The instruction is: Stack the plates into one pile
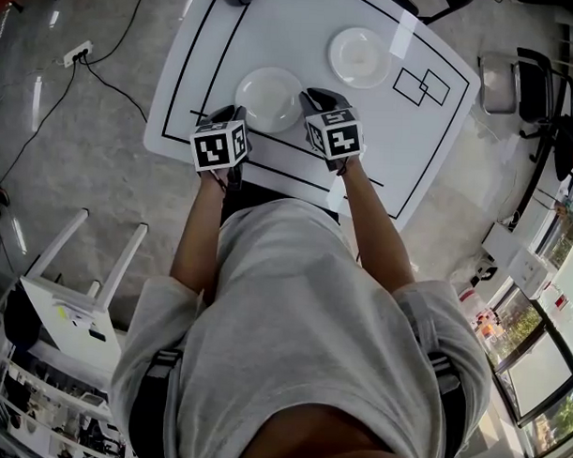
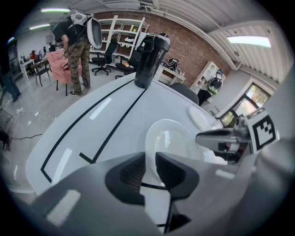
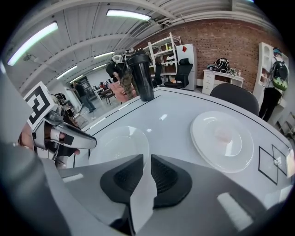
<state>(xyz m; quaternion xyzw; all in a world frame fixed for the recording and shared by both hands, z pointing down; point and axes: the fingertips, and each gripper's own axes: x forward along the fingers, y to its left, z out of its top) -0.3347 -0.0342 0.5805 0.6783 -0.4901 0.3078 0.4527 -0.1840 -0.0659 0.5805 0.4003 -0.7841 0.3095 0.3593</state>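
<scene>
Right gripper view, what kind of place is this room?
Likely an office or lab workspace: a brick wall, white shelving, office chairs, and a white table marked with black lines.

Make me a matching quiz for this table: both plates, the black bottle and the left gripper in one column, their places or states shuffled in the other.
1. near plate
2. far plate
3. black bottle
4. left gripper

A. at the table's far edge
B. fingers apart
C. between left gripper and right gripper
D. nearer the double-square outline

Pairs: 1-C, 2-D, 3-A, 4-B
</scene>
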